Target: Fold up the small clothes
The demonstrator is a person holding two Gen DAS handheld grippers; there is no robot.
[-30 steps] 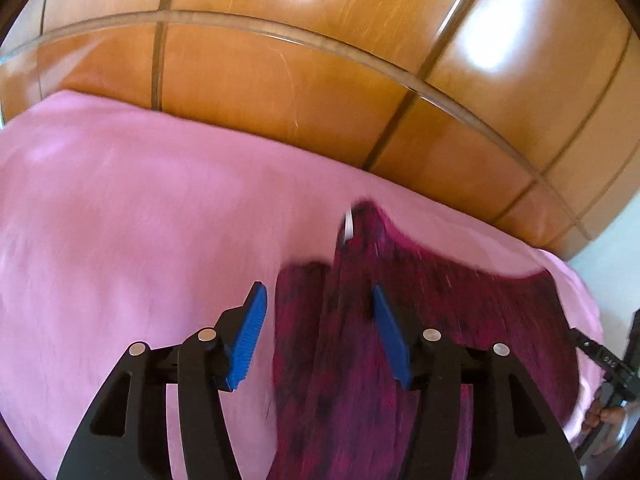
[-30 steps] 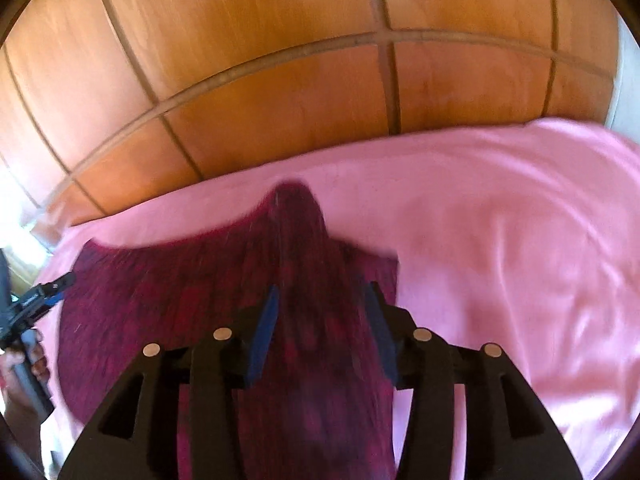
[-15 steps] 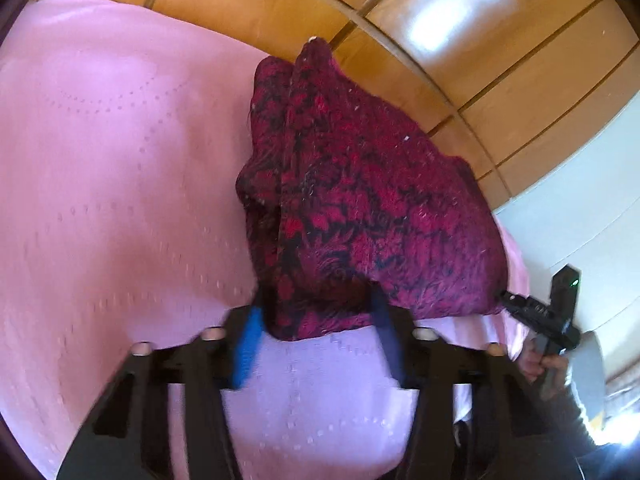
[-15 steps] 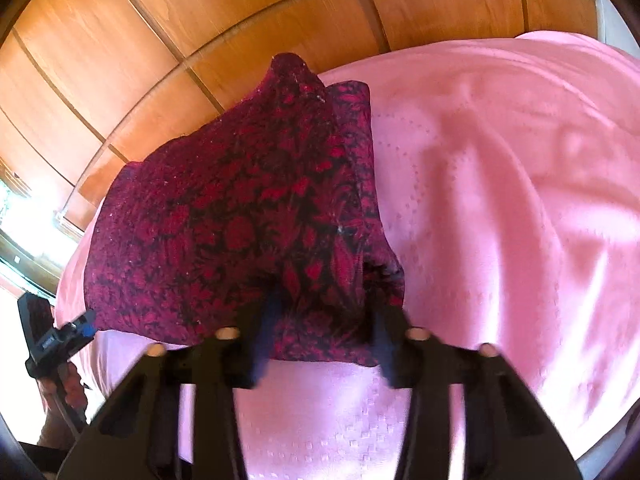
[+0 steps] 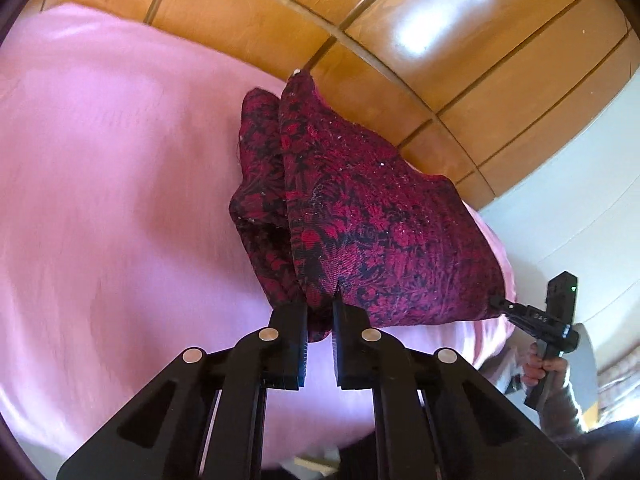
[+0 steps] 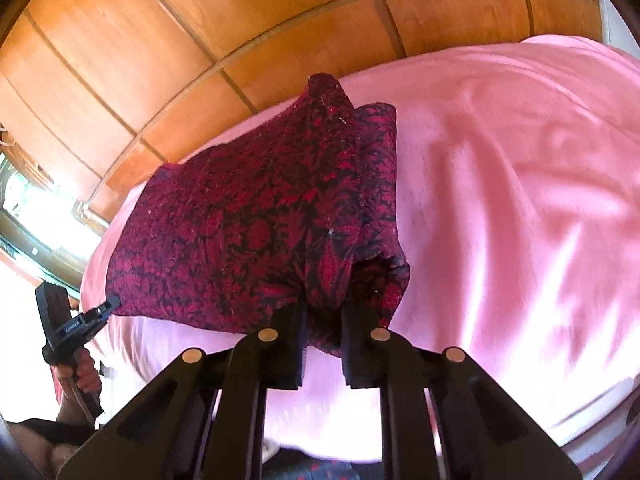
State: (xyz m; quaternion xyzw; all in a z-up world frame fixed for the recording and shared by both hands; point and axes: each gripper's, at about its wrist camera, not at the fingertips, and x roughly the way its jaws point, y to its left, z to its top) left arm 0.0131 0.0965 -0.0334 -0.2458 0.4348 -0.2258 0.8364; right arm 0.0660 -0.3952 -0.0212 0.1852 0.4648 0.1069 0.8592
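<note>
The left gripper (image 5: 320, 316) has its two black fingers drawn close together, pinching the near left corner of a dark red garment (image 5: 372, 224) with a black floral pattern. The right gripper (image 6: 323, 316) clamps the opposite near corner in the same way, a bunch of fabric pressed between its fingers.

Each tool also shows in the other's view: the right gripper's tip bites the garment's far lower corner at the right edge of the left wrist view, held by the person's right hand (image 5: 544, 368), while the left gripper's tip grips the corner at the lower left of the right wrist view, held by the left hand (image 6: 82, 372).

Between the two grips the garment's near edge is stretched taut and lifted off the bed. The cloth rises away from the cameras to a peak at its far end, with a second layer (it looks like a folded-under panel or sleeve) hanging along one side.

Below and around it lies a pink bedspread (image 5: 120, 200), lightly wrinkled. Behind the bed stands a wall of glossy wooden panels (image 6: 200, 40), catching bright reflections.
</note>
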